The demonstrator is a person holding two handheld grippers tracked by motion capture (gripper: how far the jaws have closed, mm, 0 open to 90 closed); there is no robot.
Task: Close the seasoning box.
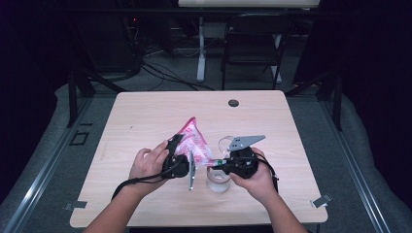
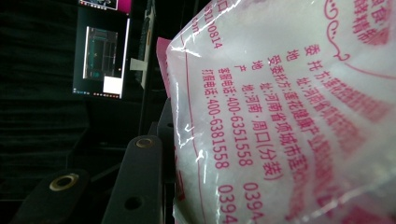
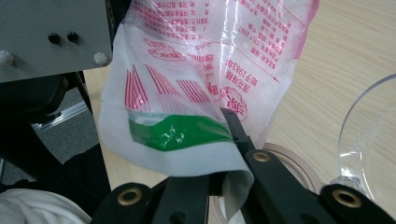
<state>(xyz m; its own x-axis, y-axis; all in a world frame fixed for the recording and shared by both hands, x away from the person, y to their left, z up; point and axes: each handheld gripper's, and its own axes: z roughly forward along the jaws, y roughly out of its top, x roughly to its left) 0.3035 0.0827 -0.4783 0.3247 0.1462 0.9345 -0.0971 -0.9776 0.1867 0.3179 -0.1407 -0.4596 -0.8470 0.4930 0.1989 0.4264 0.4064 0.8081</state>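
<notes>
Table, pale wood, with a dark round plug near the far edge. Above the middle, towards the near edge, a bag with pink print, held up between two grippers, tilted, one corner pointing to the far edge. Left gripper clamped on the bag's left side, jaws partly closed against the white contents. Right gripper pinched tight on the bag's lower edge, beside the green strip. Under the bag and the right gripper, a clear jar standing on the table; a clear bowl, probably, just beyond, its outline too faint to be sure.
</notes>
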